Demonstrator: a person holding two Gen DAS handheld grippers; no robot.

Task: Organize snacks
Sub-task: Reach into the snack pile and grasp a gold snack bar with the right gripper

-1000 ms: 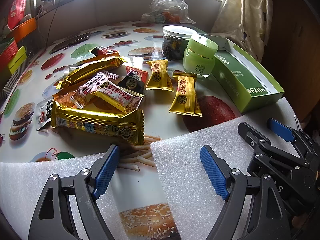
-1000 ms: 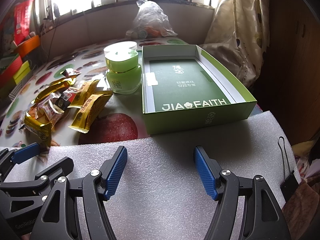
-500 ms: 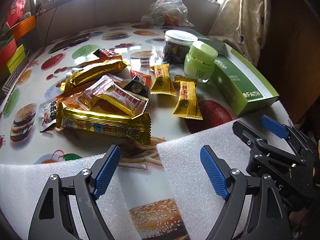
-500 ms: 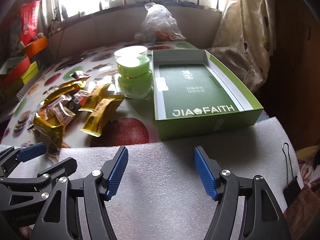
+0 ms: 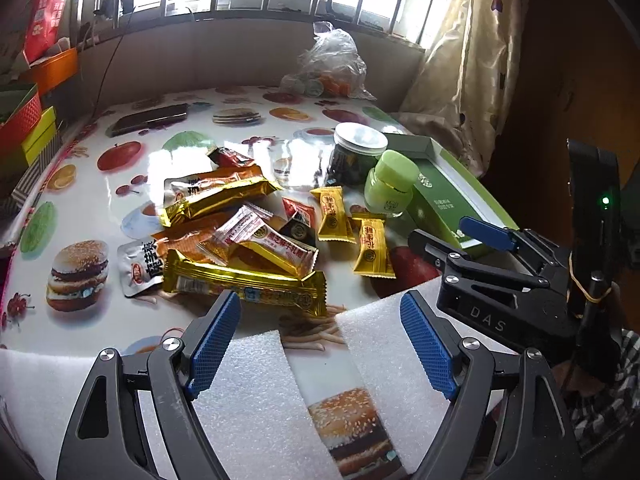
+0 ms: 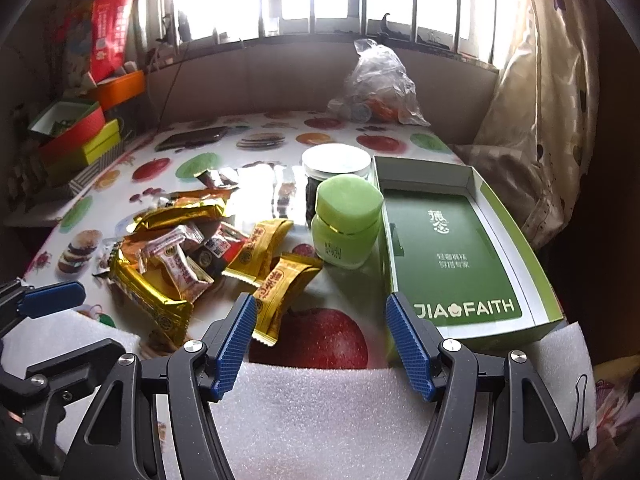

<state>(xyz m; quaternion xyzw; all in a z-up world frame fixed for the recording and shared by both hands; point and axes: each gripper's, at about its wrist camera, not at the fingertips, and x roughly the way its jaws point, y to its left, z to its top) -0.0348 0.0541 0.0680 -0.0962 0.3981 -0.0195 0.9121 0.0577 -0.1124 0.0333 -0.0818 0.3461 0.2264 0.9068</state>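
Left gripper point(image 5: 320, 336) and right gripper point(image 6: 320, 336) both spread, empty — snack packets point(image 5: 240, 236) heaped beside green box point(image 6: 460, 248)

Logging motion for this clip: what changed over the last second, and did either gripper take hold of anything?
Both grippers advanced from over the foam sheets toward the table: the left gripper now reaches the long gold bar, the right gripper nears the closest yellow packet and the green box. Both remain open and empty. The snacks, green jar and box lie as before.
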